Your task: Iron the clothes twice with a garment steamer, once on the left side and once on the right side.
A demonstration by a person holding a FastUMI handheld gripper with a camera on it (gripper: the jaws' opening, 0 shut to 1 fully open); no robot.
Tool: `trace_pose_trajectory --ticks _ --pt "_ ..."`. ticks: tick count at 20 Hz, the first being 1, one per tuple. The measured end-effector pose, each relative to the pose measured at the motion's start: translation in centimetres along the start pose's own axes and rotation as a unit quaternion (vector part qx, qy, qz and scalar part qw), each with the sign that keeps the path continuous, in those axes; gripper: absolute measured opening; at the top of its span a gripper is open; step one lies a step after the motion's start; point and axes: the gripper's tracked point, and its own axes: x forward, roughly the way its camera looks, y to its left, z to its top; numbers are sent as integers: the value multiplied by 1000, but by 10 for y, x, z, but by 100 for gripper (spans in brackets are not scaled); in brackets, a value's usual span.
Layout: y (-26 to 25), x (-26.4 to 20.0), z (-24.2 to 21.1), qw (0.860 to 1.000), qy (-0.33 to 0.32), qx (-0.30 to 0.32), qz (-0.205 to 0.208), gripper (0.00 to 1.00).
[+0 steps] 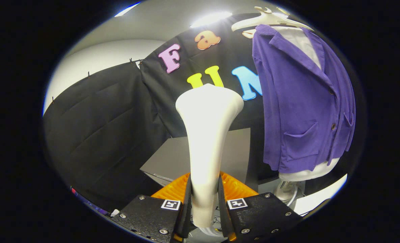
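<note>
A white garment steamer (206, 135) stands upright between my fingers, its wide head rising well above them. My gripper (204, 202) is shut on the steamer's narrow handle, both pads pressing its sides. A purple cardigan (297, 101) hangs over a white shirt on a mannequin torso with a white hanger (267, 20), to the right of the steamer head and a little beyond it. The steamer head is apart from the cardigan, level with its left front panel. The cardigan's buttons and two patch pockets face me.
A grey table (172, 155) sits behind the steamer, below the black cloth wall. The mannequin's shiny metal stand (286, 192) rests on a white surface at the lower right. Open room lies to the left of the steamer.
</note>
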Motion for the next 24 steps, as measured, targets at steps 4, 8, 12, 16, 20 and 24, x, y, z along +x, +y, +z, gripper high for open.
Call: trace_pose_trajectory --ticks 4,8,12,16,20,24 --pt "-7 -36 -30 999 -22 16 -24 36" --pt "-21 -67 -55 997 -47 38 -54 36" --pt "-33 -97 -46 995 -61 43 -59 36" --pt "-41 -116 9 992 -109 29 -64 36" --pt "-42 -125 69 987 -151 11 -58 36" --pt "-42 -122 128 980 -188 -5 -58 36"
